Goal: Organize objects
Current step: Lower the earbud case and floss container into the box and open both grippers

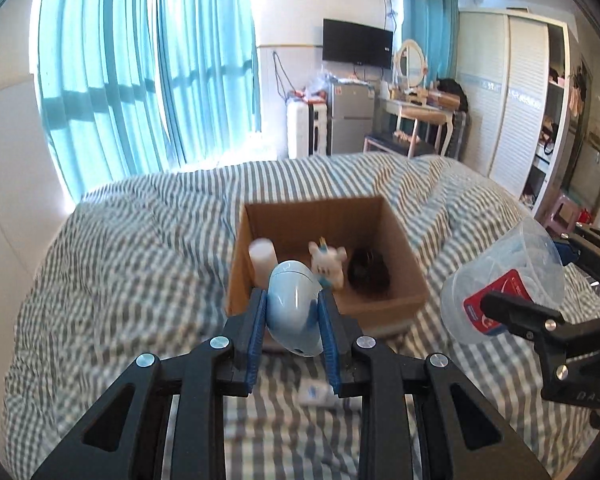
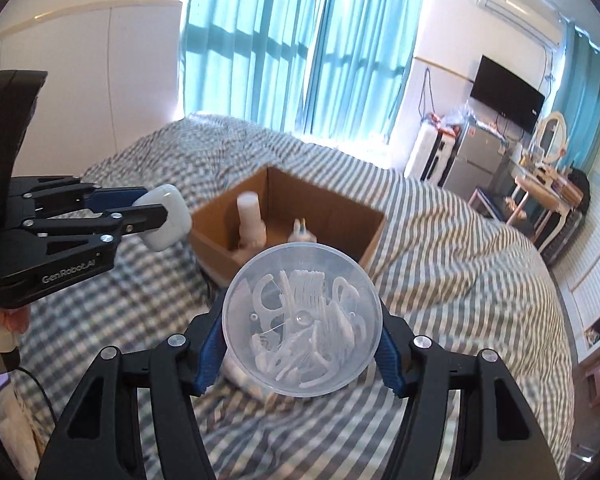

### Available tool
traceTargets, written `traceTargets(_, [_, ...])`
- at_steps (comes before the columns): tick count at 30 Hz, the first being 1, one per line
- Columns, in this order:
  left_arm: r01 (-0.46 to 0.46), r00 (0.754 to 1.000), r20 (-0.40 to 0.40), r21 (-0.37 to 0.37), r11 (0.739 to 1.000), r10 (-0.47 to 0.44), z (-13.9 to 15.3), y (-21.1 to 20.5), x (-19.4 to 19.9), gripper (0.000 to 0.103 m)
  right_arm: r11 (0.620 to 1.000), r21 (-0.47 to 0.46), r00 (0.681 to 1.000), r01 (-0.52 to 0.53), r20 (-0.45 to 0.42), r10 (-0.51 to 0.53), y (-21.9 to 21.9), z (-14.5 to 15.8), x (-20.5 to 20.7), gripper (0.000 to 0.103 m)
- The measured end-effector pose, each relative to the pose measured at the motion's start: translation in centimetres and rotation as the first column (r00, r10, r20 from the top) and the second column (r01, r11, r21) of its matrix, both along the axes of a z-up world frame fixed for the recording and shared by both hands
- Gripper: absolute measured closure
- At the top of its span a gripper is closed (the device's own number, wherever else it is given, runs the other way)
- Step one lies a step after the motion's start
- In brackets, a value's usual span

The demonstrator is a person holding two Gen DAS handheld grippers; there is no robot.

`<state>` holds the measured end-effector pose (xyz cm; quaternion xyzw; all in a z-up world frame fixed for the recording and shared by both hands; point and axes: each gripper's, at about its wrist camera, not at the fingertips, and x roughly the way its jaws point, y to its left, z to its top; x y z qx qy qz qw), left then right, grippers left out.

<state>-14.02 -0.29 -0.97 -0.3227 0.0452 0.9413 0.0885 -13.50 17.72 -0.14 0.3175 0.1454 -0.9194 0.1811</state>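
**Carrying two more items toward a half-filled box**

Holding a pale blue-and-white rounded gadget (image 1: 294,307), the left gripper (image 1: 293,322) has its blue pads clamped on either side of it, just short of the near wall of the cardboard box (image 1: 398,256). The right gripper (image 2: 302,330) is closed on a clear plastic tub (image 2: 302,316) of what look like floss picks, also raised above the striped duvet (image 2: 460,248) and near the box.

As a judgement of progress: the box, which sits open on the bed, already holds a white bottle (image 1: 263,258), a small white plush toy (image 1: 329,262) and a dark round object (image 1: 367,271), so part of the sorting looks done. Both held items are not yet inside; dropping them in seems to be what is left, along with a small white item (image 1: 315,394) lying on the duvet under the left gripper, if it belongs to the job.

The left wrist view looks into the box and shows the dark object, plus the red label (image 1: 486,306) on the side of the tub. The right wrist view hides the dark object behind the tub, but shows the tub's contents through its clear end, and the left gripper from the side.
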Motion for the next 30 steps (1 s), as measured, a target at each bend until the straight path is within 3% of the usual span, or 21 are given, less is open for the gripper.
traceTargets(8, [0.0, 1.0, 0.022, 0.008, 1.0, 0.0, -0.4, 0.1, -6.2, 0.077, 0.999, -0.039, 1.0, -0.01, 0.027, 0.011, -1.4, 0.4, -6.4, 0.041])
traceTargets(17, [0.027, 0.991, 0.134, 0.002, 1.0, -0.027, -5.5, 0.8, -12.0, 0.077, 0.999, -0.042, 0.983, -0.034, 0.181, 0.041, -2.7, -5.1, -13.8, 0.041])
traceTargets(30, [0.096, 0.977, 0.192, 0.012, 0.995, -0.096, -10.1, 1.4, -14.8, 0.077, 0.994, -0.111, 0.964, -0.018, 0.263, 0.047, -1.3, -9.6, -16.1, 0.04])
